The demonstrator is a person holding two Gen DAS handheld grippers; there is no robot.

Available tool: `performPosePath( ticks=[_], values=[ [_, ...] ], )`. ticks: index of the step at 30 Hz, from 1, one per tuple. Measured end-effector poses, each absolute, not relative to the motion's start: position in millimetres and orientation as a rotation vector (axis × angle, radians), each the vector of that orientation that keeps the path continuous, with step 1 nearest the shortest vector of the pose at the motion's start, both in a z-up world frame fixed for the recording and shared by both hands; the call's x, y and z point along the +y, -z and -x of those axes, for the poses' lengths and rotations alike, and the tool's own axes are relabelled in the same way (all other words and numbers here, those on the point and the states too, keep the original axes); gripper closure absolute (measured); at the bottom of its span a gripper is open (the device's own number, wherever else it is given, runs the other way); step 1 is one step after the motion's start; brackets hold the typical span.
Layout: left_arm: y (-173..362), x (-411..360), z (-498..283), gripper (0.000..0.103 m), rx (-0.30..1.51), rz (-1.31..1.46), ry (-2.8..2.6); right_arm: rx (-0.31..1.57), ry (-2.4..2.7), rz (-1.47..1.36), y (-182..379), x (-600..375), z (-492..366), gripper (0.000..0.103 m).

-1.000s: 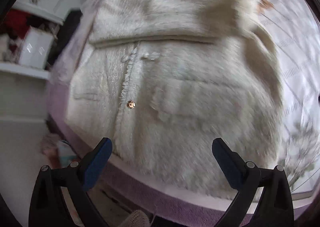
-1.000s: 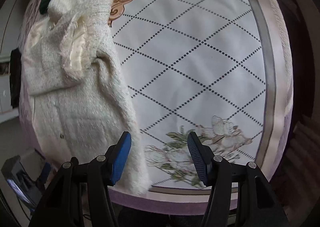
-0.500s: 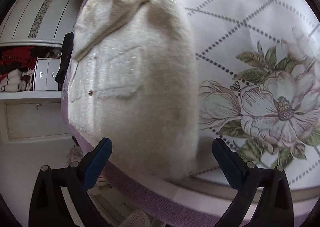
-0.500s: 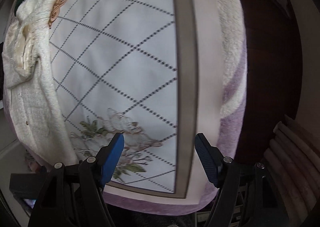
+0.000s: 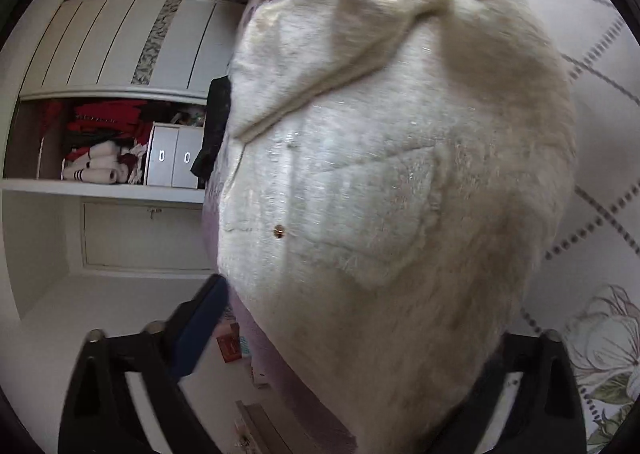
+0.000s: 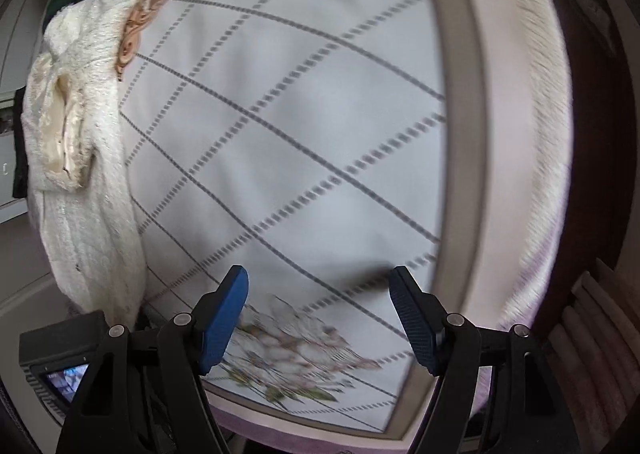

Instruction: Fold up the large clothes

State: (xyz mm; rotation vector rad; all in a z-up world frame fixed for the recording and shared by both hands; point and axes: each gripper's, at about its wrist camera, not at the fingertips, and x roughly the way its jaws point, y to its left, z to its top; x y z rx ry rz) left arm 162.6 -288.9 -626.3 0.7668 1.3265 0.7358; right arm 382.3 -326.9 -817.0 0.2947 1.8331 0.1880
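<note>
One cream fuzzy coat [image 5: 380,181] lies along the left edge of the bed's quilted cover [image 6: 304,125]; no writing is legible. The left gripper [image 5: 352,342] spreads its jaws wide about the coat's hem, and the right gripper [image 6: 318,318] hovers released over the printed flowers [image 6: 296,354].

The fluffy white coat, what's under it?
The coat lies on a bedspread with grey diamond lines and flowers. The part right beneath the coat is hidden.

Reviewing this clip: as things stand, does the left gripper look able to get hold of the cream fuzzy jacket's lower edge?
Probably yes. The left gripper is open, and the cream jacket bulges between its fingers, hiding the right one. Nothing else blocks it; whether the hem itself sits between the pads is unclear.
</note>
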Motion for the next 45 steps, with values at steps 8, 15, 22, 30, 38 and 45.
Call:
performPosePath(
  ticks=[8,15,22,30,38,45],
  values=[
    [600.0,-279.4,-173.0,0.087,1.321,-0.675,-0.718,1.741,-0.375,-0.407,819.6,-294.9,-430.7,0.028],
    [582.5,-257.5,-185.7,0.088,1.359,-0.552,-0.699,1.647,-0.645,-0.802,840.1,-263.6,-478.6,0.015],
    [582.3,-246.7,-195.7,0.088,1.383,-0.51,-0.691,1.595,-0.767,-1.026,870.3,-207.5,-519.0,0.012],
    [577.1,-230.9,-200.9,0.088,1.39,-0.483,-0.675,1.615,-0.731,-1.044,869.1,-160.2,-529.3,0.066],
    [557.3,-207.8,-196.3,0.088,1.374,-0.377,-0.634,1.586,-0.668,-0.999,844.3,-140.2,-515.3,0.082],
    [518.4,-149.4,-186.2,0.089,1.365,-0.177,-0.51,1.545,-0.626,-0.889,767.1,-122.4,-516.3,0.083]
  ],
)
